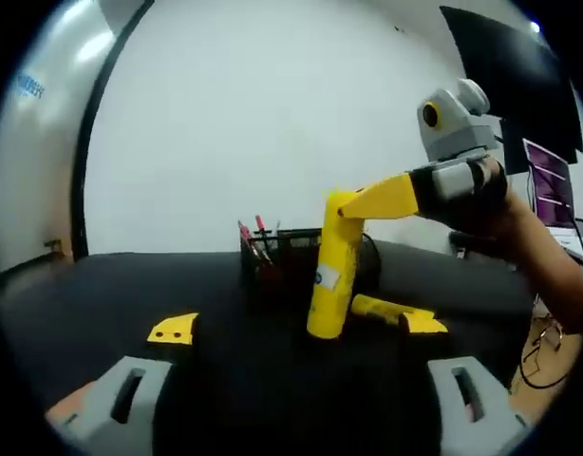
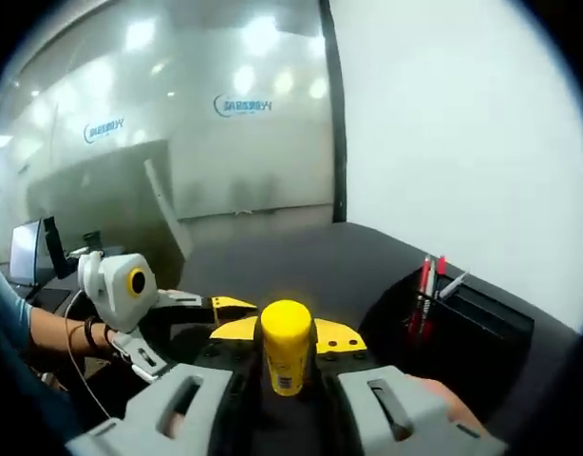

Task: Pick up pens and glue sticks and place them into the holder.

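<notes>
On the black table [image 1: 102,294] stands the mesh holder [image 1: 296,252], pens [image 2: 426,277] already inside. My right gripper [image 1: 353,204] clenches the yellow glue stick [image 1: 331,275] near it; my left gripper [image 1: 296,399] hangs released. A tilted stick could catch the rim.

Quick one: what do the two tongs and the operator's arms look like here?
Right tongs: yellow jaw tips, dark body with a grey band, grey camera housing on top with a yellow-ringed lens. Left tongs: same yellow tips and grey, yellow-ringed housing. Each view's own jaws rise grey, slotted. Left wrist carries a dark band, thin cable and blue sleeve edge.
</notes>
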Motion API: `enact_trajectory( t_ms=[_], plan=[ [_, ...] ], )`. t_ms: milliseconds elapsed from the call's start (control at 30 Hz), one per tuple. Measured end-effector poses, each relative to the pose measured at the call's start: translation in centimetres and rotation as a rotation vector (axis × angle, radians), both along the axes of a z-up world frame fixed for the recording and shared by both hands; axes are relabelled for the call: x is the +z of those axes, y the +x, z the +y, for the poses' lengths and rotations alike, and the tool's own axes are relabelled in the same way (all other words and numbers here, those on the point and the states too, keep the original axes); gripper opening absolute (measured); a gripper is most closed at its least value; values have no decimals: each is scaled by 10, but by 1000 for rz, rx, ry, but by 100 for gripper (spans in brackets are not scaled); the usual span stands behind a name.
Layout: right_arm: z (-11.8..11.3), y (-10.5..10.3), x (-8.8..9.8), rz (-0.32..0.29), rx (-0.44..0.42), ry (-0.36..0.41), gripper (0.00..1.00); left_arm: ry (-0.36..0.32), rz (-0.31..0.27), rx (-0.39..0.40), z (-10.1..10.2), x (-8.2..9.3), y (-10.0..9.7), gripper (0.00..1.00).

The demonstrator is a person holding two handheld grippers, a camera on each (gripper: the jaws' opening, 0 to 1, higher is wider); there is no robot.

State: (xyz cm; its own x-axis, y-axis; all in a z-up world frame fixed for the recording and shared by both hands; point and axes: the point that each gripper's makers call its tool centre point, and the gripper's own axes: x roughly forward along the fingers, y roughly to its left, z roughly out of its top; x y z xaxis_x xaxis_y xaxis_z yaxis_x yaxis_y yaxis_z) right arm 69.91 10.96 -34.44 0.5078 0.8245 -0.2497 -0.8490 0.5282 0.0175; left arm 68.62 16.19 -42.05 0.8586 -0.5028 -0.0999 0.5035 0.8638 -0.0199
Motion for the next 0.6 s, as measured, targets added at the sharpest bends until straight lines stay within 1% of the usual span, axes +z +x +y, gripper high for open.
enact_trajectory(
  t_ms=[67,100,233,300,367,433,500,600],
  plan=[
    [-4,4,3,-3,-11,2,17,-12,8,-8,2,-1,3,94],
    [-5,4,4,-5,-16,3,17,-15,11,-7,4,-2,5,95],
    [-12,10,11,-14,-33,8,17,-57,11,-39,12,-3,13,96],
    [-15,14,15,-18,-44,11,17,-78,20,-55,13,-5,15,96],
    [-18,15,19,-24,-54,14,17,-73,16,-67,13,-8,18,96],
    [-20,16,21,-28,-61,17,17,-55,28,-98,9,-13,18,96],
    [-24,20,25,-32,-70,18,17,-42,32,-106,7,-17,20,96],
    [-30,25,28,-36,-85,18,17,-29,31,-138,2,-23,20,96]
  ],
)
